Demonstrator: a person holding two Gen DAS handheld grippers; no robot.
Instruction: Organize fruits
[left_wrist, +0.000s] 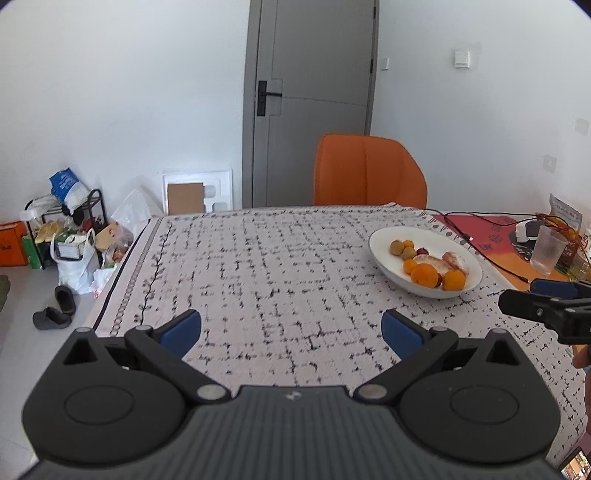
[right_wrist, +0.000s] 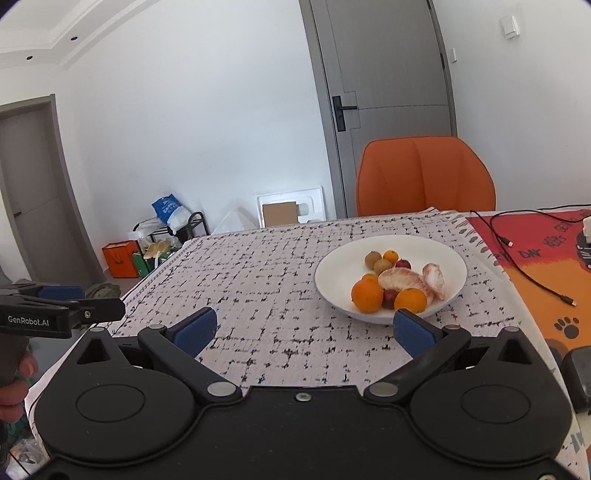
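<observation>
A white bowl (left_wrist: 384, 243) (right_wrist: 340, 266) sits on the patterned tablecloth and holds oranges (right_wrist: 366, 295), small brown-green fruits (right_wrist: 373, 259), dark red fruits (right_wrist: 403, 264) and peeled pomelo pieces (right_wrist: 406, 278). My left gripper (left_wrist: 291, 332) is open and empty over bare cloth, left of and nearer than the bowl. My right gripper (right_wrist: 306, 330) is open and empty; its right finger (right_wrist: 413, 334) shows just in front of the bowl's near rim. Each gripper shows at the edge of the other's view: the right one in the left wrist view (left_wrist: 546, 306), the left one in the right wrist view (right_wrist: 62, 310).
An orange chair (left_wrist: 369, 173) (right_wrist: 424, 177) stands behind the table. To the right lie a red-orange mat (right_wrist: 535, 266) with black cables (right_wrist: 517, 258), and a plastic cup (left_wrist: 548, 249). Bags, a rack and slippers (left_wrist: 55, 306) sit on the floor at left.
</observation>
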